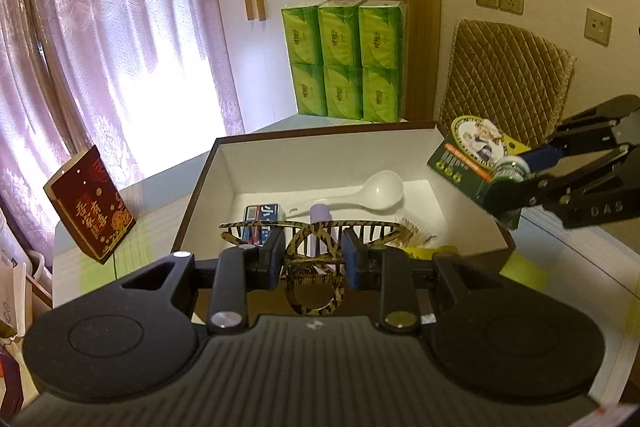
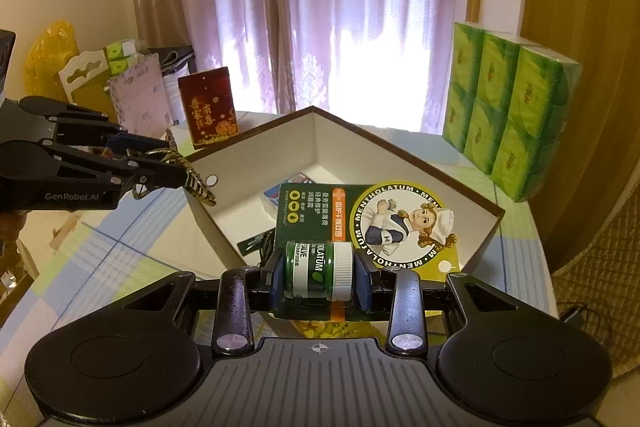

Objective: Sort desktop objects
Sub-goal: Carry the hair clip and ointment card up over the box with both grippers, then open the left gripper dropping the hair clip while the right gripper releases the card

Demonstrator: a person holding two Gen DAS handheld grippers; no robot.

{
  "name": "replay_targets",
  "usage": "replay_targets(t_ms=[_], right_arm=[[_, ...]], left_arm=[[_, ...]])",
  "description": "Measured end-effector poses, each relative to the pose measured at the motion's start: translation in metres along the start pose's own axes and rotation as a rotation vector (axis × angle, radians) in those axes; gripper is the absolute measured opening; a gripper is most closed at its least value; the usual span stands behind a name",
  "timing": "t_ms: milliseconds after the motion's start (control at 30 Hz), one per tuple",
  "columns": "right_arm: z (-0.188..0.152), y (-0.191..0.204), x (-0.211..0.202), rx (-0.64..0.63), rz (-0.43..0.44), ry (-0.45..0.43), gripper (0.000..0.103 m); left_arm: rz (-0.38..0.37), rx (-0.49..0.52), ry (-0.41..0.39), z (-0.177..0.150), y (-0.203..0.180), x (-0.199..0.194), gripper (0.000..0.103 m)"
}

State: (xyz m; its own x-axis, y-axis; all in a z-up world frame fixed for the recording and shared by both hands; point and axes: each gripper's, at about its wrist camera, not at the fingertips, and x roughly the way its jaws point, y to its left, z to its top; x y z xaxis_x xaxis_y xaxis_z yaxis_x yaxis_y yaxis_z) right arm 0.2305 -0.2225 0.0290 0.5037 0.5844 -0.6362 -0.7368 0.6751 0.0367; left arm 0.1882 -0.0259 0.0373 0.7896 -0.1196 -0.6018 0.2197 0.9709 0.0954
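My left gripper (image 1: 314, 261) is shut on a tortoiseshell hair claw clip (image 1: 316, 247), held above the near edge of an open brown box with white inside (image 1: 224, 167). In the box lie a white spoon (image 1: 376, 189), a lilac tube (image 1: 322, 215) and a blue-red packet (image 1: 262, 215). My right gripper (image 2: 320, 275) is shut on a green Mentholatum jar on its blister card (image 2: 372, 219), held over the box (image 2: 400, 163). In the left wrist view the right gripper (image 1: 516, 171) holds the card (image 1: 468, 147) above the box's right rim. In the right wrist view the left gripper (image 2: 180, 171) holds the clip (image 2: 196, 183) at the box's left rim.
A red gift box (image 1: 92, 203) stands left of the box on the checked tablecloth (image 2: 120, 239). A stack of green tissue packs (image 1: 346, 59) stands behind the box. A quilted chair back (image 1: 504, 83) is at the right. Bags and papers (image 2: 132, 91) crowd the far left.
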Motion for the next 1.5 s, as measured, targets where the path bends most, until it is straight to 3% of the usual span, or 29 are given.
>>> replay_targets(t_ms=[367,733,1067,1500], right_arm=[[0.023,-0.029,0.051,0.046,-0.014,0.043,0.032],[0.035,-0.059,0.125,0.187,-0.03,0.155,0.032],[0.033,-0.066,0.166,0.206,-0.071,0.237,0.032],[0.028,-0.067,0.192,0.165,-0.144,0.312,0.032]], left_arm=[[-0.002,0.003,0.02,0.025,0.013,0.044,0.026],[-0.04,0.019,0.118,0.057,0.029,0.13,0.026],[-0.037,0.102,0.248,0.054,0.031,0.205,0.026],[-0.054,0.161,0.332,0.055,0.022,0.258,0.026]])
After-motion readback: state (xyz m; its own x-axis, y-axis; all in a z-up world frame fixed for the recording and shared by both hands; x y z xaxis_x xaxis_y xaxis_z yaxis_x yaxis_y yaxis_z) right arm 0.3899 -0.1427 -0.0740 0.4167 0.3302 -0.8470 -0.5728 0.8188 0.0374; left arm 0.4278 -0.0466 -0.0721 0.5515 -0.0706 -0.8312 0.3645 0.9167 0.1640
